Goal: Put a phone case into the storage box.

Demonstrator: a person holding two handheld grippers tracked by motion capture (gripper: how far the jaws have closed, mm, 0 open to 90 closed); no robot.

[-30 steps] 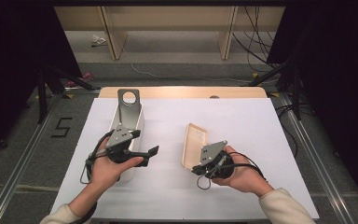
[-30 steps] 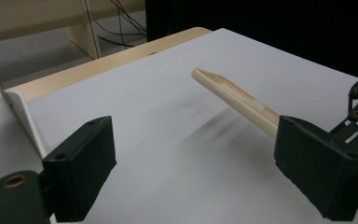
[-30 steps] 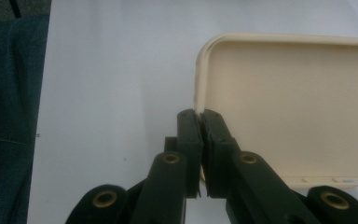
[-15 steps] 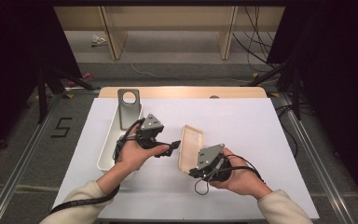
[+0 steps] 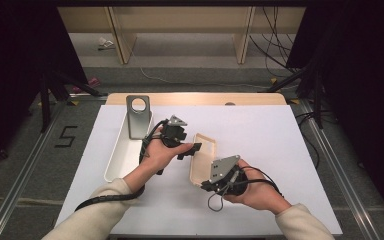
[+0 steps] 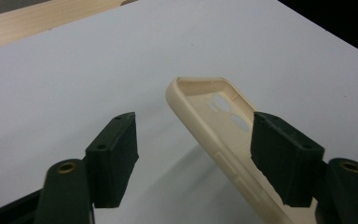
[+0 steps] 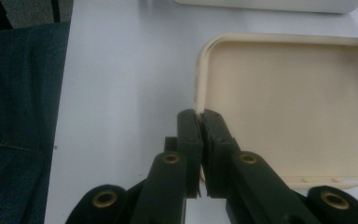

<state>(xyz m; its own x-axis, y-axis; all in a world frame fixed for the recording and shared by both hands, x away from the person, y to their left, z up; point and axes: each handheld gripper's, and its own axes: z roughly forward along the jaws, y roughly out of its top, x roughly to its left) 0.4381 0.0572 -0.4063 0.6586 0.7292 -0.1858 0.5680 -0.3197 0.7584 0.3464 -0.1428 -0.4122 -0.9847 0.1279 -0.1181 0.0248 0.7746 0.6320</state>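
A cream phone case (image 5: 203,157) stands tilted up on its long edge on the white table sheet. My right gripper (image 5: 205,185) is shut on the rim near a corner of the case (image 7: 284,107), its jaws (image 7: 199,119) pinching the thin wall. My left gripper (image 5: 192,148) reaches in from the left at the case's other end. Its jaws have just been closing. In the left gripper view the case (image 6: 214,121) with its camera holes passes between the jaws (image 6: 196,137), close to the right pad (image 6: 279,154), and the left pad stands well apart from it.
A long white tray (image 5: 117,160) lies at the left of the sheet, with a grey metal bracket (image 5: 139,117) with a round hole upright at its far end. The tray's wall (image 7: 261,4) also shows beyond the case. Blue denim (image 7: 14,116) lies past the table edge.
My left hand has moved right from beside the tray to the phone case, and its jaws have narrowed around the case's edge. The right hand has kept still with the case.
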